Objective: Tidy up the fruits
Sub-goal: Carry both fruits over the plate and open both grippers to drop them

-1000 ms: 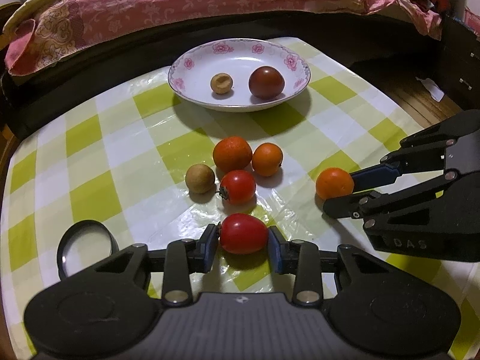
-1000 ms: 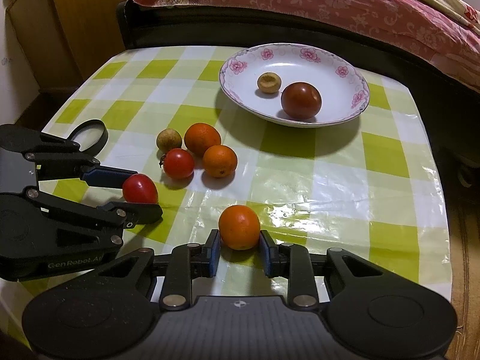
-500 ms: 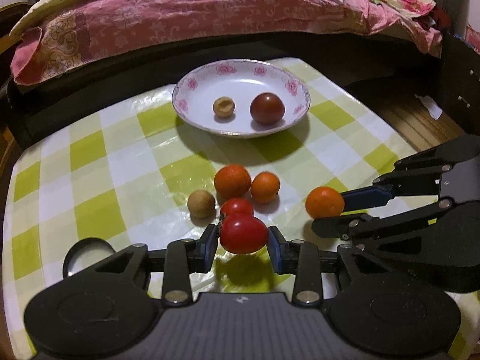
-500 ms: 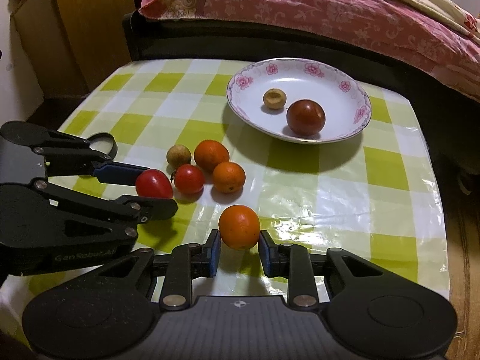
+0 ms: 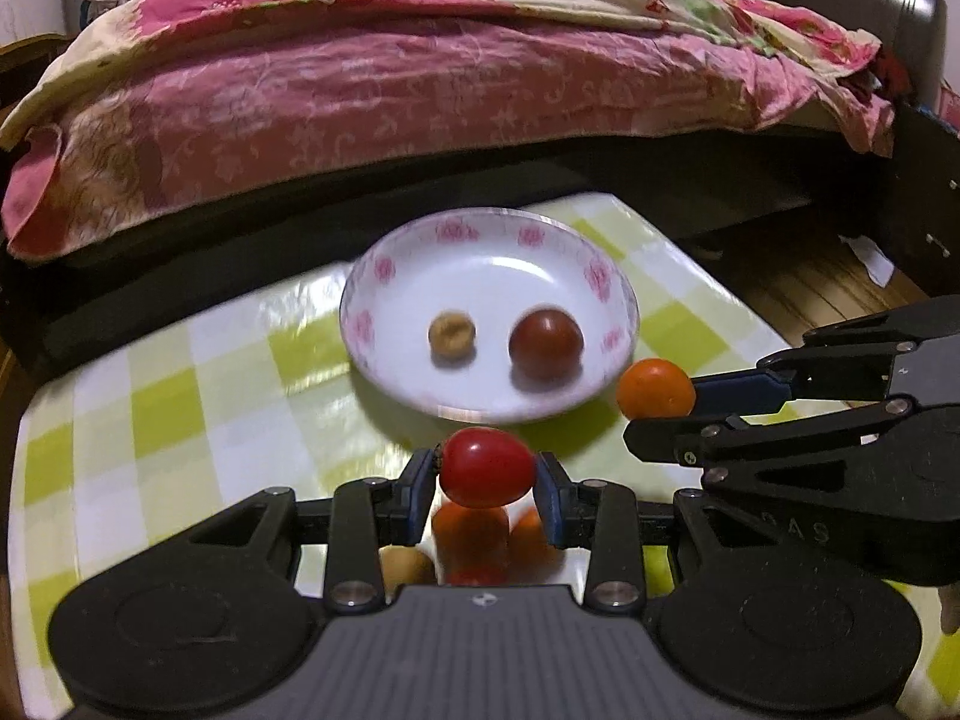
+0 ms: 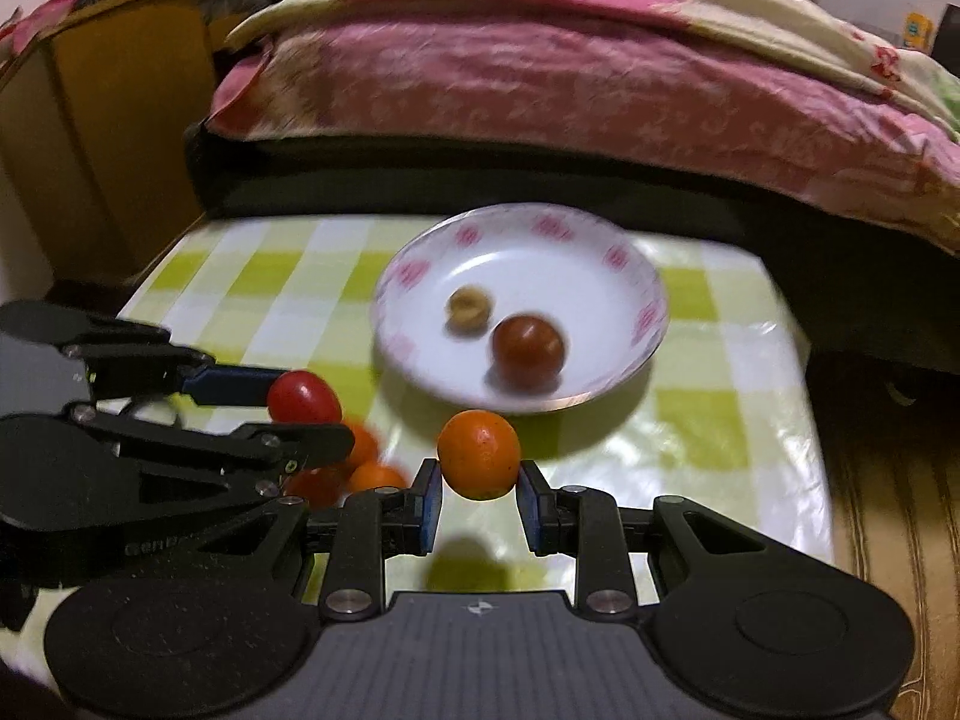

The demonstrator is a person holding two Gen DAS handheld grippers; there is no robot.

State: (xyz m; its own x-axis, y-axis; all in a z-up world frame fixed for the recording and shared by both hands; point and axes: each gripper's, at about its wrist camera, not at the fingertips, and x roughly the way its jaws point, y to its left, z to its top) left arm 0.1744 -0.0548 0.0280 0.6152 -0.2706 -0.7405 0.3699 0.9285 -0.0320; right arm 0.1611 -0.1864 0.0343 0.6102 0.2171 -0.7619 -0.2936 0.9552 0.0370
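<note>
left gripper clamped on red tomato, right gripper clamped on orange fruit, both held above table near plate

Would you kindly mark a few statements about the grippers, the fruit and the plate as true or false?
1. The left gripper holds a red tomato. True.
2. The right gripper is empty. False: it is shut on an orange fruit.
3. The plate holds two items. True: a dark red tomato and a small brown fruit.
4. Both held fruits rest on the tablecloth. False: both are lifted clear of it; the orange fruit's shadow lies on the cloth below it.
5. The plate is plain white. False: its rim has pink flowers.
</note>
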